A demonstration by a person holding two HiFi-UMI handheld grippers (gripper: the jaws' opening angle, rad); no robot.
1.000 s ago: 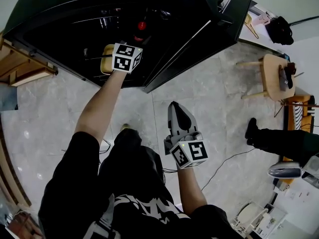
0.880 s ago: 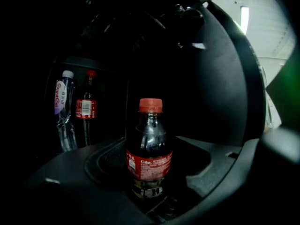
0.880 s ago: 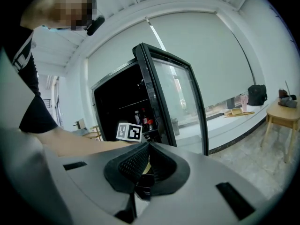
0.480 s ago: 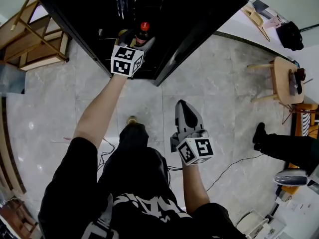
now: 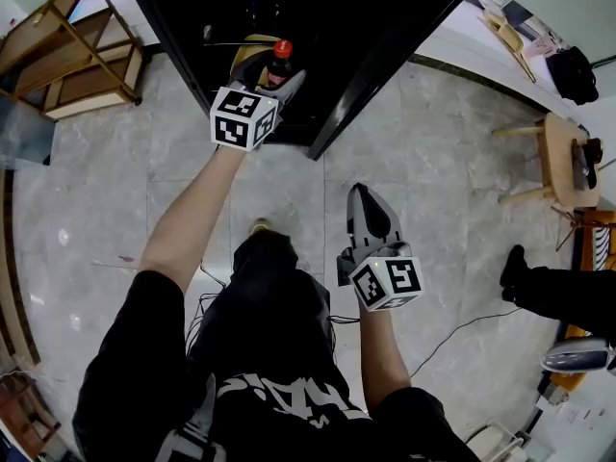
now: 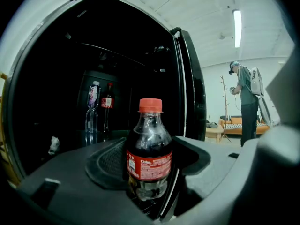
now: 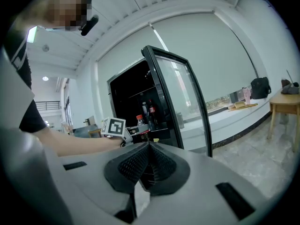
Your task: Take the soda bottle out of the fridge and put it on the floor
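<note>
Looking down in the head view, I have my left gripper clamped on the soda bottle at the mouth of the black fridge, my right gripper over pale stone-tiled floor. My left gripper view shows the bottle upright between its jaws, two more bottles on a dark shelf behind. My right gripper view shows jaws pressed together, empty, facing the open glass door.

Grey tiled floor — black fridge standing on it, wooden rack beside, small table well apart.
</note>
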